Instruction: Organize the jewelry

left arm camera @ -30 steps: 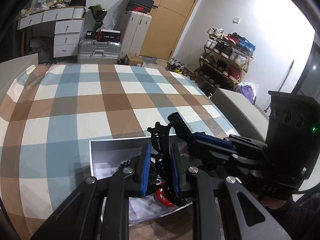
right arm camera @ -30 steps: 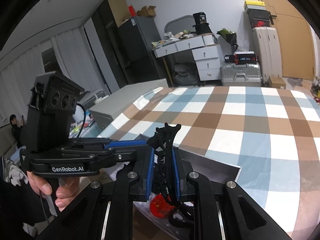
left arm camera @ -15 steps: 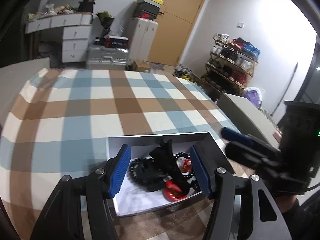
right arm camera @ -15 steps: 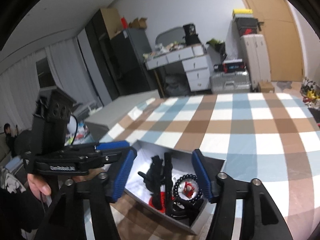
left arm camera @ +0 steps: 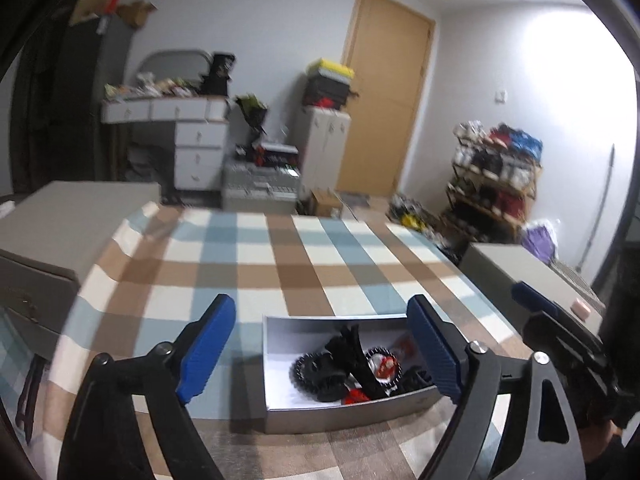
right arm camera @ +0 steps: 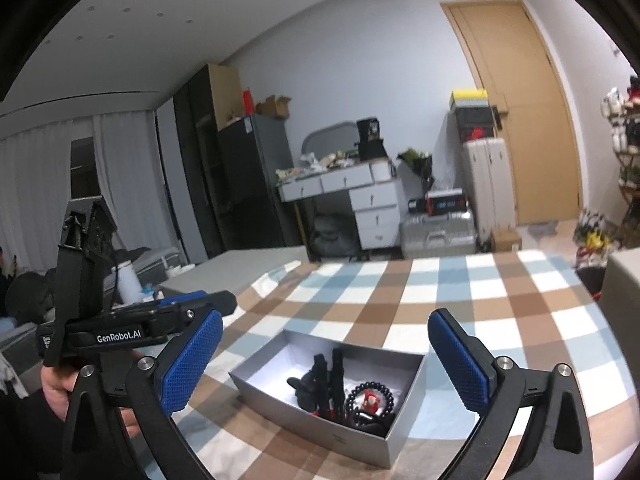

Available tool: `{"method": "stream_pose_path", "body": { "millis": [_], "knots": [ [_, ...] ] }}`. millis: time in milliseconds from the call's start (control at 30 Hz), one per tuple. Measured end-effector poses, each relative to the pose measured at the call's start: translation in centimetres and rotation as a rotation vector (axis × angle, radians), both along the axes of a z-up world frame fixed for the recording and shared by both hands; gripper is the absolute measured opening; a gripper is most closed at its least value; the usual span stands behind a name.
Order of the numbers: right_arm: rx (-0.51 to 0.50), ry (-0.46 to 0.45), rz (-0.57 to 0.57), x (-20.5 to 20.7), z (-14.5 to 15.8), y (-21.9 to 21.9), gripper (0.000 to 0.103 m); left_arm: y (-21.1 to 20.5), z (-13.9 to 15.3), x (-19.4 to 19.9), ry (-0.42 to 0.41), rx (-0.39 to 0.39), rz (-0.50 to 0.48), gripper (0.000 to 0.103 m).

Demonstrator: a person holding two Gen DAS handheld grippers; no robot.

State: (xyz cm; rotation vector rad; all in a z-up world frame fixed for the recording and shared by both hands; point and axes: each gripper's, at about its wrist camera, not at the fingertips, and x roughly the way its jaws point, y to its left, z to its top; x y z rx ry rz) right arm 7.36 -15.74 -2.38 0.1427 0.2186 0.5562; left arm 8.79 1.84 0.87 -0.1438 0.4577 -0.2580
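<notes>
Left gripper (left arm camera: 320,352) and right gripper (right arm camera: 324,364) just opened wide, empty, tilted slightly down over jewelry box (right arm camera: 320,420)

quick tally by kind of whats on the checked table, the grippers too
grey box: 1
black bead bracelets, one around a small red charm, one beside the clip: 2
tall black clip in the box: 1
grippers, left gripper, right gripper, both open and empty: 2
total: 6; the other small bits in the box are too tangled to count
</notes>
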Motion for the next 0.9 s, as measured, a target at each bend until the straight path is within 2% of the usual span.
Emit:
{"method": "stream_pose_path", "body": {
  "millis": [33, 100, 233, 433, 567, 900],
  "knots": [
    [-0.004, -0.010, -0.006, -0.4, 0.1, 0.0, 0.103, 0.1, 0.1, -0.3, -0.019, -0.001, 0.027, 0.096],
    [-0.009, -0.031, -0.014, -1.1, 0.2, 0.1, 0.103, 0.2, 0.3, -1.2, -0.077, 0.003, 0.077, 0.102],
    [-0.028, -0.079, -0.045, -2.6, 0.3, 0.2, 0.103, -0.1, 0.6, -2.0, -0.144, 0.058, 0.135, 0.102],
    [-0.014, -0.122, -0.044, -4.2, 0.4, -0.1, 0.103, -0.1, 0.2, -3.0, -0.205, 0.084, 0.163, 0.102],
    [-0.035, -0.154, -0.080, -5.0, -0.1, 0.0, 0.103, -0.1, -0.2, -3.5, -0.205, 0.095, 0.188, 0.102],
    [-0.123, -0.150, -0.162, -4.9, -2.7, -0.1, 0.103, 0.1, -2.2, -3.3, -0.173, 0.108, 0.213, 0.102]
  ]
}}
